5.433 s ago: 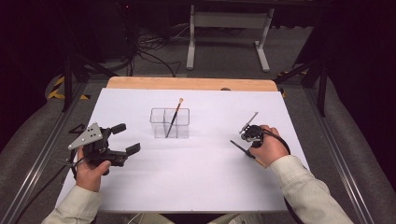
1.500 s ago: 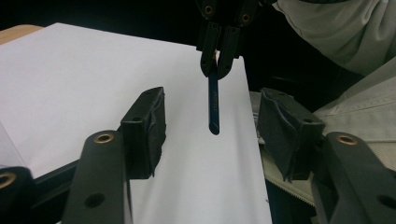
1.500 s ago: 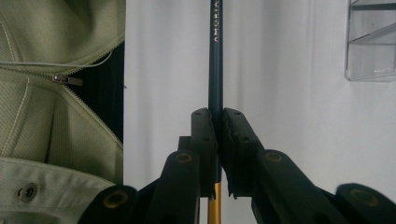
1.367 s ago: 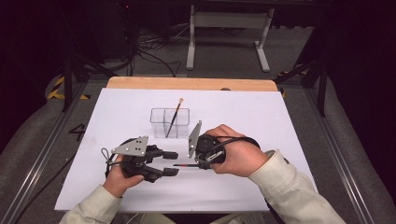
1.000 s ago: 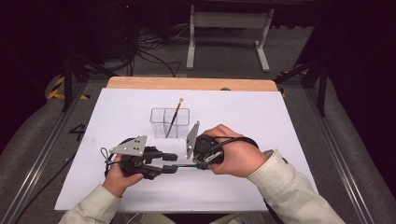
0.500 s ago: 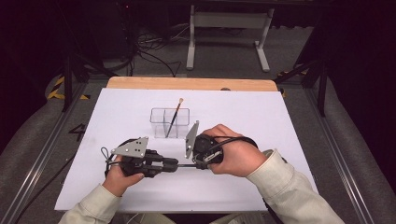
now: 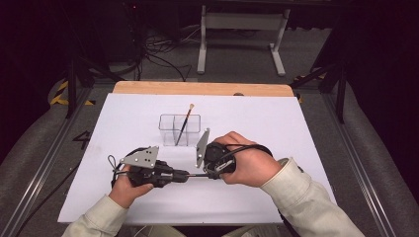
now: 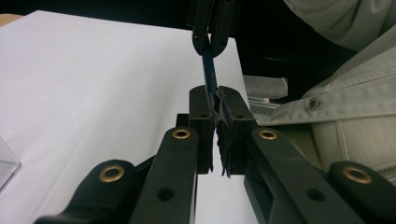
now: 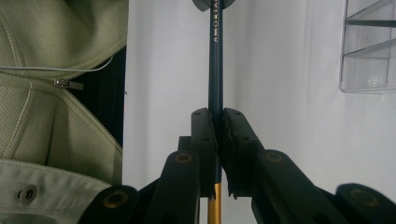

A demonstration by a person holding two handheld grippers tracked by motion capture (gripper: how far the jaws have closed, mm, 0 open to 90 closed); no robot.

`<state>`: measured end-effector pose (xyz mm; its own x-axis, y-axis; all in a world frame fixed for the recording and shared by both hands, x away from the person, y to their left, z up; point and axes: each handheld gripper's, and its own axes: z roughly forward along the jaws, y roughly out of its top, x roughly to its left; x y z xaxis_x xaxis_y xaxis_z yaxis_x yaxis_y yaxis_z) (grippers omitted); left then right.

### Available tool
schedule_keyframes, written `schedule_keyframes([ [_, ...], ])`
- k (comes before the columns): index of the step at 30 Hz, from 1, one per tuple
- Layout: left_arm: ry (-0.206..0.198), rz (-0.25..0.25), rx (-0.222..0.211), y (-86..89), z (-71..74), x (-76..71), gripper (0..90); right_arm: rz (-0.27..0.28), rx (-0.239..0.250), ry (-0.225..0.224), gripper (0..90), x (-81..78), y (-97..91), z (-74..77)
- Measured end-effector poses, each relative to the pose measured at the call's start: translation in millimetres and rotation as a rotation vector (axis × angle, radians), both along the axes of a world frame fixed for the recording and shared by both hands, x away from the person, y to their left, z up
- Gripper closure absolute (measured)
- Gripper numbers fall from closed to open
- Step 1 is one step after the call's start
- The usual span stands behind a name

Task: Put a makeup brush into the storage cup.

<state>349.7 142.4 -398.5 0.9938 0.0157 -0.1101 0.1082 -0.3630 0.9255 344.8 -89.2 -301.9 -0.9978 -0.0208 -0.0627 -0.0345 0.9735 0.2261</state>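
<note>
now both hand-held grippers clamp one dark brush

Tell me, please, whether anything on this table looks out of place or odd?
Nothing looks spilled or damaged. One brush leans at a slant in the clear holder. The only unusual thing: both the left gripper and right gripper are shut on one dark brush, held level between them above the table.
</note>
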Motion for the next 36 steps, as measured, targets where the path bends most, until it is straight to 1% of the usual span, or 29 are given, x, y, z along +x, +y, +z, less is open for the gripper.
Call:
schedule_keyframes([
  [6,0.002,0.0,0.022,-0.8,-1.4,0.5,84.9,0.004,-0.001,0.001,83.4,1.1,-0.5,0.0],
  [12,-0.005,-0.002,0.046,-2.4,-2.3,0.6,84.9,0.008,0.004,-0.003,83.4,1.1,-0.8,-0.3],
  [17,-0.009,-0.004,0.055,-2.6,-1.8,0.1,85.0,0.006,0.002,0.0,83.4,0.7,-0.6,0.4],
  [19,-0.017,-0.003,0.061,-3.1,-2.2,-0.2,85.0,0.007,0.004,0.001,83.4,0.7,-0.6,0.0],
  [21,-0.017,-0.003,0.057,-3.1,-2.3,-0.3,85.0,0.01,0.002,0.0,83.3,1.2,-0.8,-0.3],
  [25,-0.02,-0.006,0.054,-2.6,-2.3,-0.3,85.1,0.006,0.019,0.005,83.3,1.4,-2.1,-0.3],
  [28,-0.022,-0.006,0.056,-3.0,-2.3,-0.8,85.2,0.007,0.012,0.009,83.3,1.2,-2.3,-0.2],
  [30,-0.026,0.001,0.052,-2.6,-2.3,-1.1,85.2,0.013,0.014,0.004,83.2,1.7,-2.5,-0.3],
  [32,-0.03,0.007,0.046,-1.6,-1.8,-1.0,85.3,0.012,0.026,0.003,82.8,2.5,-3.3,0.2],
  [33,-0.025,0.008,0.044,-1.1,-1.5,-1.2,85.3,0.001,0.036,0.003,82.3,2.6,-4.2,0.6],
  [34,-0.028,0.013,0.041,-0.5,-1.3,-1.1,85.3,0.005,0.045,0.001,80.8,3.5,-4.7,1.1],
  [35,-0.03,0.014,0.04,0.1,-1.1,-0.8,85.3,-0.001,0.061,0.003,75.8,3.6,-5.5,1.2],
  [36,-0.029,0.014,0.039,0.3,-1.2,-0.6,85.3,-0.01,0.063,-0.005,72.1,3.6,-6.1,2.3],
])
